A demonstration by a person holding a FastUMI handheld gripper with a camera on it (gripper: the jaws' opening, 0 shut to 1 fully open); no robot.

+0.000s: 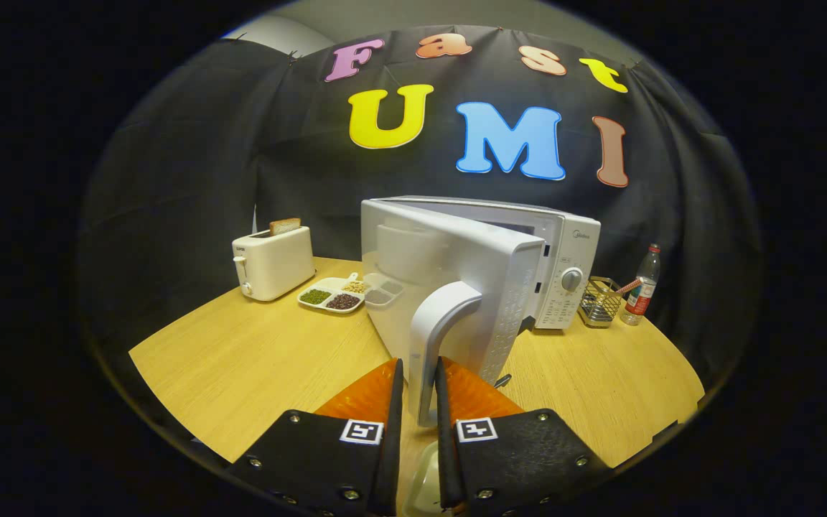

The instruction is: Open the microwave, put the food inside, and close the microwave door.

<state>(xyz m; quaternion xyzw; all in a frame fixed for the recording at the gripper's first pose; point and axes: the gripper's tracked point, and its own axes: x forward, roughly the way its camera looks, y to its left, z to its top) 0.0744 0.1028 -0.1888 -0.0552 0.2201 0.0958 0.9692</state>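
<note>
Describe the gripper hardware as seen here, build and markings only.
The gripper has two flat, tapering fingers on black plates fastened with round metal screws. Each plate carries a small square black-and-white tag near its inner edge. No cables or sleeve visible.

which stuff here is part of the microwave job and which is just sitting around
Part of the job:
microwave
microwave door, part open
door handle, clamped between the gripper fingers

Just sitting around:
toaster with bread
divided dish of beans
wire basket
bottle
</note>
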